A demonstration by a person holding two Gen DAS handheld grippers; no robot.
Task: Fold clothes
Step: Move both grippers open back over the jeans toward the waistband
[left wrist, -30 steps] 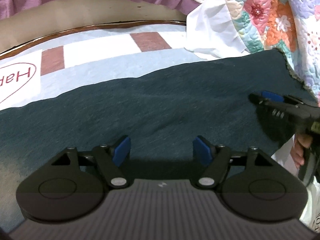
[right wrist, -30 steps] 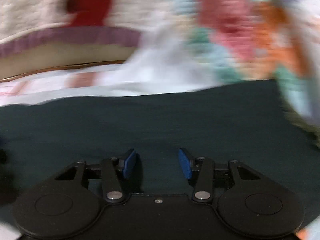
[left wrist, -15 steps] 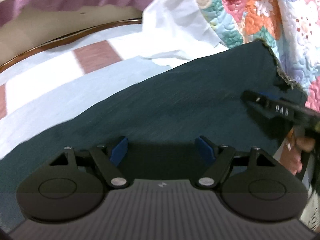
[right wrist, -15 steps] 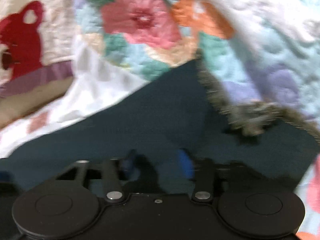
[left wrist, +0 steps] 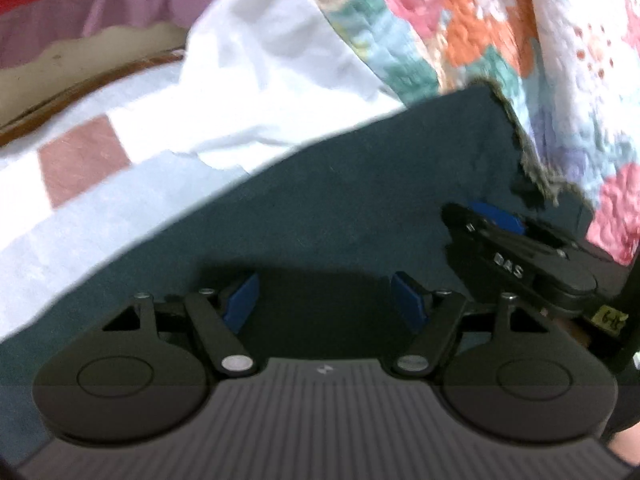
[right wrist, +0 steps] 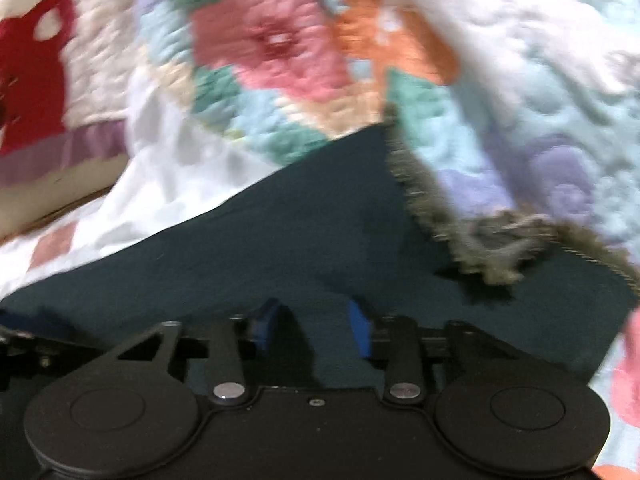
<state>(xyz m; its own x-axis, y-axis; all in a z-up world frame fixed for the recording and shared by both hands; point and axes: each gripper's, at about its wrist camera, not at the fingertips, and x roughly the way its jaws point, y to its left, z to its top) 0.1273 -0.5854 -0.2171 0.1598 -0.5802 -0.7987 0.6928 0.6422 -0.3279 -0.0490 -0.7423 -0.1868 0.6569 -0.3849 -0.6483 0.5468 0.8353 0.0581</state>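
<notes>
A: Now well to the right of a second ago: gone from the left wrist view the red heart print, filling it instead the crumpled white cloth (left wrist: 272, 60) and the flower-patterned quilt (right wrist: 272, 40).

B: And the dark teal fabric garment (left wrist: 340, 208)?

A: Lies spread flat on the bed, over the pale blue, white and pink checked sheet (left wrist: 80, 160), with its frayed grey edge (right wrist: 420, 200) against the quilt. Looks unshifted across the second.

B: Left gripper (left wrist: 324, 300)?

A: Hovers low over the cloth, blue-padded fingers (left wrist: 242, 300) spread wide, holding nothing. Sits much nearer the right gripper (right wrist: 312, 324) than before.

B: Right one clenched?

A: Not clenched. Fingers parted, a touch narrower than a second back, with dark cloth under and between them. No clear sign of a pinch, though blur hides much. Points at the frayed end now, no longer along the long side.

B: Meaning for the fold?

A: Probably a gathering of both tools at the frayed end, for lifting it over. Cannot tell whether one layer there or already doubled.
</notes>
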